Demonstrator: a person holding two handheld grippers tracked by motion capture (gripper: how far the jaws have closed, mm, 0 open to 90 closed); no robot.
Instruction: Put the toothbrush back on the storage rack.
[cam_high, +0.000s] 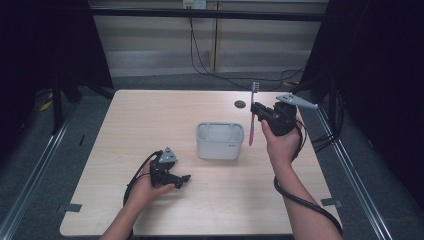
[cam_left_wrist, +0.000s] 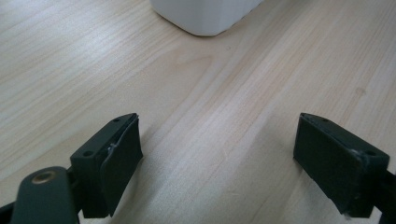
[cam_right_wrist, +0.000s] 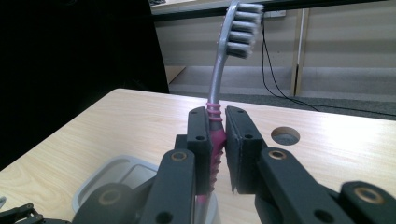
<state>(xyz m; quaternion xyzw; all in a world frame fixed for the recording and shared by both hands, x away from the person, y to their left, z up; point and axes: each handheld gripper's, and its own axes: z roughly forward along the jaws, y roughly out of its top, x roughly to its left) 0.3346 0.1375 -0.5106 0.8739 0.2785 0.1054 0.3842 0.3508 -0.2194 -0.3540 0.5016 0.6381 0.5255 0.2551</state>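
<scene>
Lab recording booth. Pale wood bench (cam_high: 150, 115) with a cable hole (cam_high: 240, 104), flanked by black curtains (cam_high: 45, 45) left and right; metal frame rails (cam_high: 35, 165); far wall panels, socket (cam_high: 194, 4), trailing cables (cam_high: 200, 55).

Dim room, dark at both sides; soft overhead light on the pale table (cam_high: 150, 115); near jaws slightly blurred.
</scene>
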